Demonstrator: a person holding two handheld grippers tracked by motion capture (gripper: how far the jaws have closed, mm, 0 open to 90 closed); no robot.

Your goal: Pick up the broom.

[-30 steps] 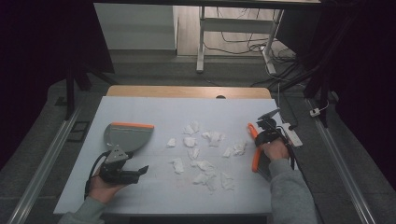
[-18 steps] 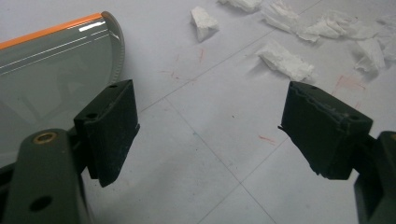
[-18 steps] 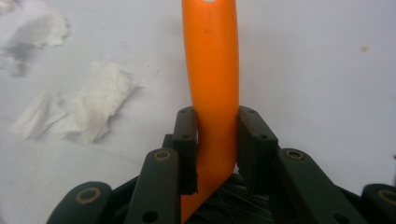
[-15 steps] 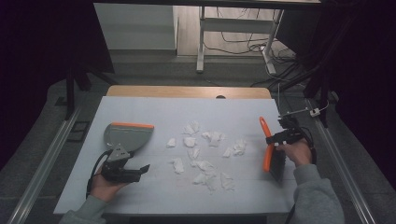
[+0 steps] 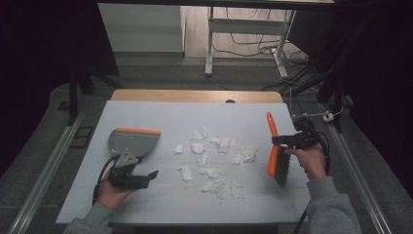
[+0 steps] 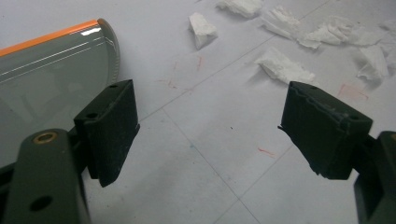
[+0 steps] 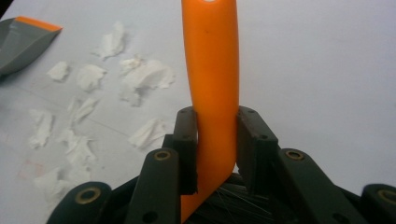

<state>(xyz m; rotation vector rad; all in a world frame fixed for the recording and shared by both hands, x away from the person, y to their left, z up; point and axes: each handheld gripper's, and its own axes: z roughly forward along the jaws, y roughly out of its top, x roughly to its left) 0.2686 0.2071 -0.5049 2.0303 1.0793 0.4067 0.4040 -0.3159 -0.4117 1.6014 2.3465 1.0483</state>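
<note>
Two claws flank paper scraps [image 5: 210, 157], brush [image 5: 273, 146] near table's [image 5: 160, 114] right edge

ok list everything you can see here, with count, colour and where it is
brush: one, orange handle with dark bristles, held above the right side of the table in the right gripper
dustpan: one, grey with an orange front edge, lying on the left part of the table just ahead of the left gripper
paper scraps: about a dozen, white, torn and crumpled, scattered over the middle of the table between dustpan and brush
table: one, pale grey top with a wooden strip along the far edge
metal frame: one, white, standing on the floor beyond the table, cables beside it
left gripper: one, black, jaws wide apart over bare table, holding nothing
right gripper: one, black, jaws clamped on the brush handle
</note>
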